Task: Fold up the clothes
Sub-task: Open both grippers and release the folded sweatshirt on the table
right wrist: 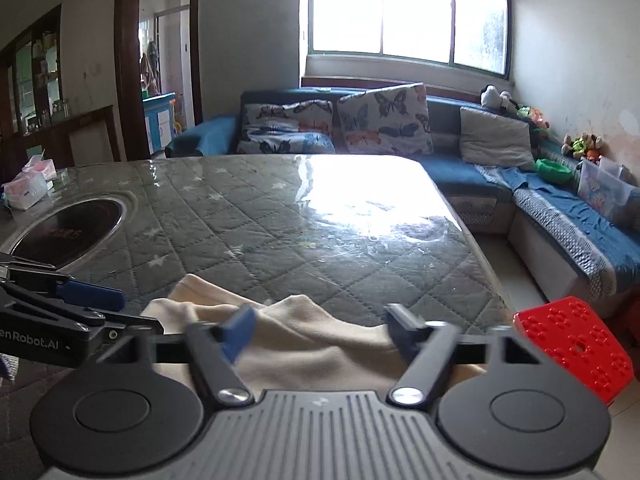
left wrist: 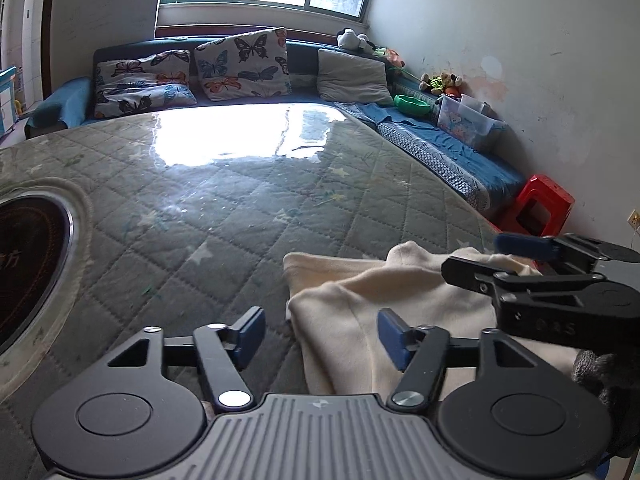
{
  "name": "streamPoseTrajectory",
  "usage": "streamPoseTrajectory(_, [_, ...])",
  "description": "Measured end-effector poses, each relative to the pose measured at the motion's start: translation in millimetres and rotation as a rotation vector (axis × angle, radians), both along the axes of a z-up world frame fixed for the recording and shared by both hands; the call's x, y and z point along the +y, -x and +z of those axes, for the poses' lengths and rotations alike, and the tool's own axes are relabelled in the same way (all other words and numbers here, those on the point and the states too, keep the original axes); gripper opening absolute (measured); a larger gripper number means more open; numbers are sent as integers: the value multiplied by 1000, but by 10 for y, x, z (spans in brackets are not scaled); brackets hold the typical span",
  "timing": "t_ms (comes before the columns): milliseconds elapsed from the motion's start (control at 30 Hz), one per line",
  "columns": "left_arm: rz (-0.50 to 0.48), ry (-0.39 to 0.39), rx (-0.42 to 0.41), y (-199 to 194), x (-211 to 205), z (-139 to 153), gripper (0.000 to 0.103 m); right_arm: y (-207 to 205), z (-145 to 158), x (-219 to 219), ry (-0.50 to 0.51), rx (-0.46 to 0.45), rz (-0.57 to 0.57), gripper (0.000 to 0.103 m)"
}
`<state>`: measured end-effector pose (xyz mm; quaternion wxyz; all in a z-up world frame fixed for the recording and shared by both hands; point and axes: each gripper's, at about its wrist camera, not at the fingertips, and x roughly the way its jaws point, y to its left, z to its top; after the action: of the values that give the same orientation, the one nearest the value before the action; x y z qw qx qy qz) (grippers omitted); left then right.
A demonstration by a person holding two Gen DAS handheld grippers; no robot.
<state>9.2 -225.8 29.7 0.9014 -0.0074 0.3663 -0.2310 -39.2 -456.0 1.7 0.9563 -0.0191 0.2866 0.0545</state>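
A cream garment (left wrist: 360, 304) lies crumpled at the near right corner of the quilted table (left wrist: 224, 208). My left gripper (left wrist: 322, 334) is open, its right finger over the cloth's left edge and its left finger over the bare table. My right gripper (left wrist: 474, 254) reaches in from the right, open, its fingers standing around a raised fold of the cloth. In the right wrist view the right gripper (right wrist: 320, 330) stands wide open over the garment (right wrist: 312, 344), and the left gripper (right wrist: 140, 312) comes in from the left, low by the cloth's edge.
A round dark hob (left wrist: 28, 256) is set into the table at the left. A red plastic stool (right wrist: 576, 344) stands beside the table's right edge. A blue corner sofa (left wrist: 452, 148) with butterfly cushions (left wrist: 244, 64) runs behind. Tissue boxes (right wrist: 30, 184) sit far left.
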Motion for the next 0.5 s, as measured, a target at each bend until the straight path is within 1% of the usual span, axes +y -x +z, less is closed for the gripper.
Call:
streamPoseTrajectory(100, [1,-2,-11,106,47,10,77,132,23,53,2,-19,0,85])
streamPoseTrajectory(167, [3,-2,-19,173,81,17,85,210,29,71,2,-26,-12,87])
streamPoseTrajectory(200, [4,-1,-25,206,98,22,87,248,31,80,2,-29,-17,89])
streamPoseTrajectory(267, [5,4,-32,267,132,30,91,326,36,98,1,-35,-29,100])
streamPoseTrajectory(300, [5,6,-36,297,148,33,92,365,39,107,1,-38,-35,101])
streamPoseTrajectory(367, [7,9,-38,345,173,41,97,442,44,125,0,-45,-46,103])
streamPoseTrajectory(467, [9,14,-47,417,211,54,103,546,40,152,-6,-45,-62,103])
streamPoseTrajectory(500, [8,15,-49,442,222,54,103,567,35,162,-5,-43,-67,103])
